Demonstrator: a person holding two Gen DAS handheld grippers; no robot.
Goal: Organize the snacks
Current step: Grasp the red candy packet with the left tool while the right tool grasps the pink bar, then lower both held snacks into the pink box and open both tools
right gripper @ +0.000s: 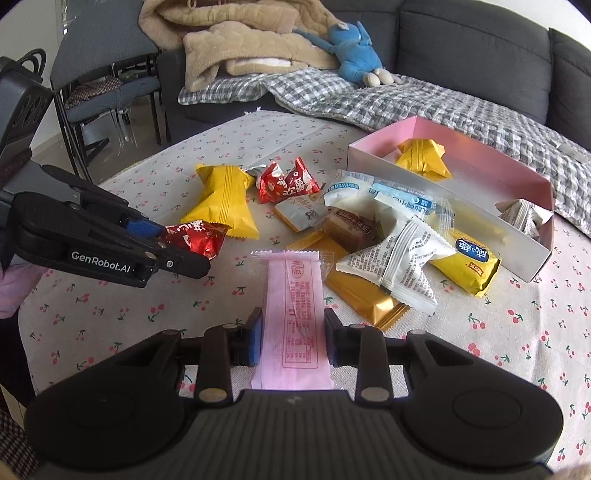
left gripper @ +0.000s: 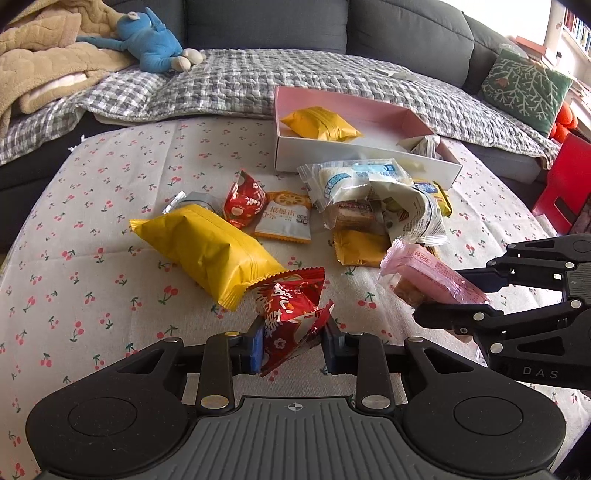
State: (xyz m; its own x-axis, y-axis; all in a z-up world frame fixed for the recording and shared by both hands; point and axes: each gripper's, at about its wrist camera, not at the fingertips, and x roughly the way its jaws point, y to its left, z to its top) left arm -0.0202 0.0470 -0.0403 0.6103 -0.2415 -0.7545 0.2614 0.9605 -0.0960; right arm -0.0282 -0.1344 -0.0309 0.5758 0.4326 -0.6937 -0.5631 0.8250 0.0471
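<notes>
- Red snack packet (left gripper: 291, 317) sits pinched between the blue pads of my left gripper (left gripper: 291, 343), fingers drawn narrow on it, packet lifted clear of the cherry-print tablecloth (left gripper: 92, 295).
- Right gripper (right gripper: 293, 341) clamps a pink wafer packet (right gripper: 291, 310) lengthwise between its pads; far end of the packet sticks out ahead of the fingertips, off the cloth.
- From my left wrist view the right gripper comes in from the right edge of the table, the pink packet angled toward the middle.
- Loose pile mid-table: large yellow packet (left gripper: 207, 254), second red packet (left gripper: 243, 199), orange-and-white sachet (left gripper: 284, 218), white-and-blue bag (left gripper: 354, 177), newsprint-pattern pouch (right gripper: 402, 251), small brown cake (right gripper: 351, 225), flat gold packet (right gripper: 365, 295).
- Pink-lined box (left gripper: 369, 162) stands at the far edge of the table, holding one yellow packet (left gripper: 319, 123) and one newsprint pouch (left gripper: 424, 146) at opposite ends.
- Beyond the table: grey sofa (left gripper: 406, 33), checked blanket (left gripper: 221, 85), blue plush toy (left gripper: 151, 40).
</notes>
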